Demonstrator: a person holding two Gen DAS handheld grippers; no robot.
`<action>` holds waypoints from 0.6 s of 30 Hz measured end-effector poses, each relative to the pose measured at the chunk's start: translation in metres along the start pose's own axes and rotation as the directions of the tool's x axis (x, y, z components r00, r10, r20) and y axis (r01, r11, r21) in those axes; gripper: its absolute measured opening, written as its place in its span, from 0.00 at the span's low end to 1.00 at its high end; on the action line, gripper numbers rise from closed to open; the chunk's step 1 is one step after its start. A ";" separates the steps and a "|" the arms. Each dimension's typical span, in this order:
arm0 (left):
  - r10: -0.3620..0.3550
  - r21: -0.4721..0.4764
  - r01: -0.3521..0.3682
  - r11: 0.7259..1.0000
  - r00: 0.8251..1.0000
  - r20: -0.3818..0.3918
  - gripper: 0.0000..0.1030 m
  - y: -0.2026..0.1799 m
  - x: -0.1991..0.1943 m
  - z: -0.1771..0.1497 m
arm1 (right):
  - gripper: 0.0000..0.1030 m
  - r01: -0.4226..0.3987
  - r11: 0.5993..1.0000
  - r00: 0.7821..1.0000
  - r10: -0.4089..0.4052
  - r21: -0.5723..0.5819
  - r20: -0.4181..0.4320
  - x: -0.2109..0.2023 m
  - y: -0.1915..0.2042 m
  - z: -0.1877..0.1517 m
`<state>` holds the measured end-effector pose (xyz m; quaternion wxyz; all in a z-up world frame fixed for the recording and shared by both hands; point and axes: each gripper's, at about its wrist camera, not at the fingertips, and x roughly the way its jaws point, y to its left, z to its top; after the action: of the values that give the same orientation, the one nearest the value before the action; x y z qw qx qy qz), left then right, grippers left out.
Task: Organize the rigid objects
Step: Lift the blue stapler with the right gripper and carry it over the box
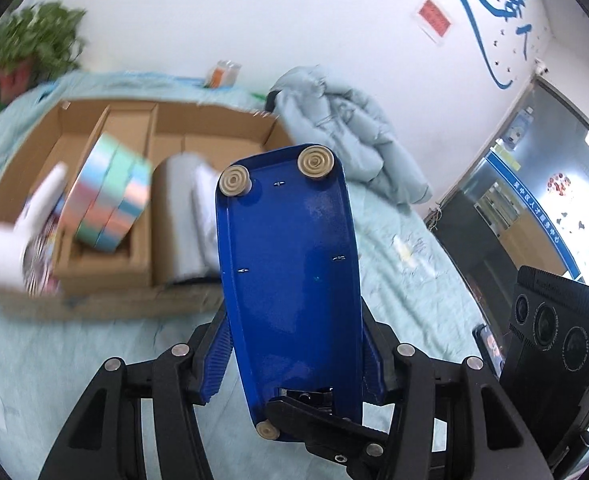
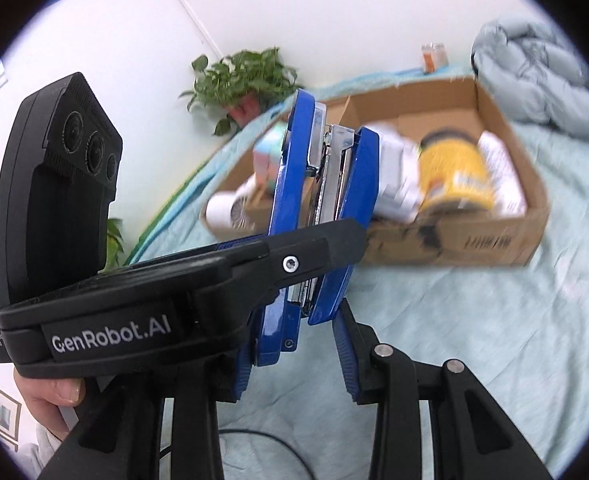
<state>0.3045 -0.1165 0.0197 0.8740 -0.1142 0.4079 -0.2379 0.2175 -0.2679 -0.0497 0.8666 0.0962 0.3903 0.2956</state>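
From the left wrist, the left gripper (image 1: 294, 364) pinches a blue stapler (image 1: 290, 280) between its fingers, underside and rubber feet facing the camera, held above a pale teal bedspread (image 1: 406, 280). Behind it sits a cardboard box (image 1: 106, 300) with tape rolls (image 1: 110, 192), backed by a white wall with blue lettering (image 1: 502, 4), a potted plant (image 1: 34, 44) and a grey jacket (image 1: 346, 120). From the right wrist, the right gripper (image 2: 294, 356) has its fingers spread either side of the stapler's lower end; contact is unclear. A yellow can (image 2: 456, 176), somewhat blurred, lies in the box.
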 end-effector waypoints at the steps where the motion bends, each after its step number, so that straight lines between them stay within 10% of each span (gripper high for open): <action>1: -0.003 0.009 0.003 1.000 1.000 0.003 0.50 -0.006 0.003 0.010 | 0.34 0.011 1.000 1.000 -0.011 -0.007 0.006 -0.001 -0.001 0.008; 18: 0.005 -0.061 -0.019 0.998 0.975 -0.223 0.56 -0.007 0.140 0.096 | 0.33 0.091 0.990 0.993 -0.081 0.111 -0.090 0.036 -0.100 0.065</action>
<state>0.4536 -0.1931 -0.0089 0.8202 -0.1117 0.5113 -0.2311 0.3275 -0.3236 -0.0681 0.8541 0.1162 0.4472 0.2388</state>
